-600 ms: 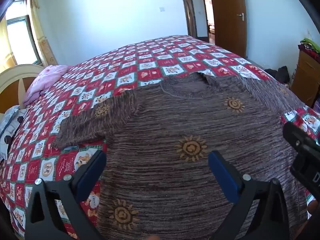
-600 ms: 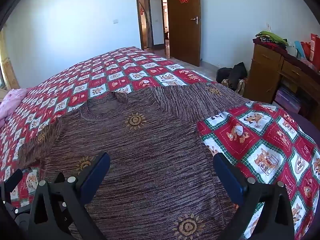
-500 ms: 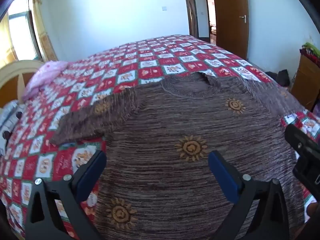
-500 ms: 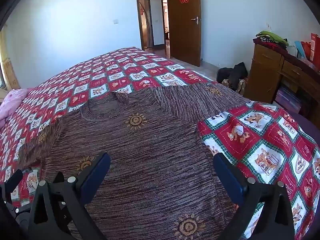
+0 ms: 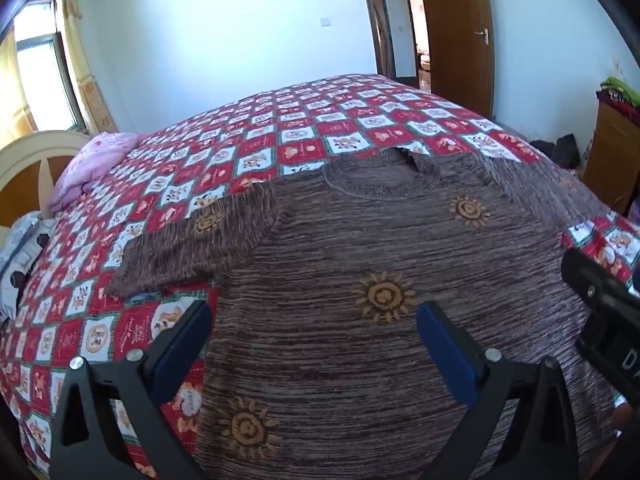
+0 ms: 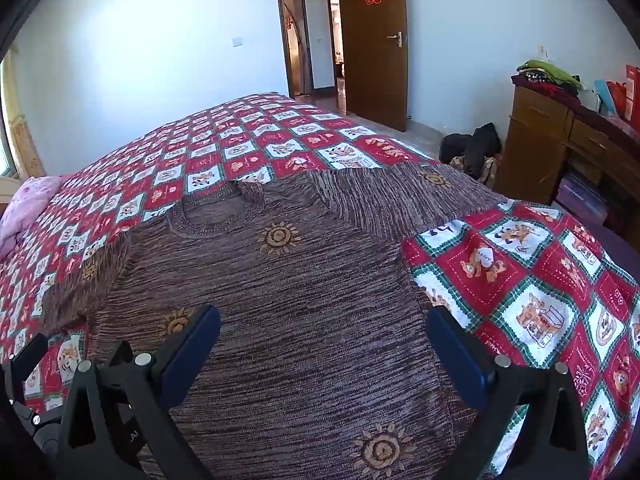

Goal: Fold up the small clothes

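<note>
The bed [image 5: 320,120] carries the brown sweater [image 5: 360,260] spread flat, sleeves out. Your left tool [image 5: 312,344] and right tool [image 6: 324,344] hover over its hem, jaws wide, holding nothing. Pinch only one layer and the fold may skew.

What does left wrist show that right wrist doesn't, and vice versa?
Left wrist only: the curtained window, cream headboard and the right gripper's body at its edge.

Right wrist only: the wooden dresser's drawers and the red bag on top.

Both: the brown knit sweater with sun motifs lying flat on the red patchwork quilt, both grippers open above it, the brown door.
</note>
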Demonstrator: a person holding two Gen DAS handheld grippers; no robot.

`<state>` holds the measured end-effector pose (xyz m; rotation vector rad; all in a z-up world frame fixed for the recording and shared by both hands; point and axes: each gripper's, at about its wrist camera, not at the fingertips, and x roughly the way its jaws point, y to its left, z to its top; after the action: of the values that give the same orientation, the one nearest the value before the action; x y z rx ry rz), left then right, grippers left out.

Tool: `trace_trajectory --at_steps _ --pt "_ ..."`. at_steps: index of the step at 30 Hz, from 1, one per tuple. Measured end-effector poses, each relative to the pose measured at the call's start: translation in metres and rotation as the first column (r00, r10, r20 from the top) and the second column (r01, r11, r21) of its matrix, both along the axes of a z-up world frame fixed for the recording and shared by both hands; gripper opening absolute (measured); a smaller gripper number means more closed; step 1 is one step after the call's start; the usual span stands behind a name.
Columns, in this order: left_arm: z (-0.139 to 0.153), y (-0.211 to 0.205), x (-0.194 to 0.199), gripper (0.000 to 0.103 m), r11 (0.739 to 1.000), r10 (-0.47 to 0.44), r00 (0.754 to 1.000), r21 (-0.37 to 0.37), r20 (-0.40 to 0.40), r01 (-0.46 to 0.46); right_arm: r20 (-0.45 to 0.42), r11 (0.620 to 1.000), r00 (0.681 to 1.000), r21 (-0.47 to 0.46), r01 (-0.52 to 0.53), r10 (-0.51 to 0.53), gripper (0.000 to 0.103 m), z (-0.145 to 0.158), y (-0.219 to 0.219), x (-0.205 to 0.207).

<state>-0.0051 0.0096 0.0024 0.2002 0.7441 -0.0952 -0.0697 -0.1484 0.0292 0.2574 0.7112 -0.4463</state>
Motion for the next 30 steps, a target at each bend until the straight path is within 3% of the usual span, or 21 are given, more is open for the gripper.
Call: trace_trajectory --at_steps 30 --pt "0.0069 0.0007 -0.0068 0.103 1.000 0.008 0.998 -0.001 0.055 -0.008 0.002 1.000 1.000 0.021 0.019 -0.020 0.102 -0.0037 -0.0091 -0.0041"
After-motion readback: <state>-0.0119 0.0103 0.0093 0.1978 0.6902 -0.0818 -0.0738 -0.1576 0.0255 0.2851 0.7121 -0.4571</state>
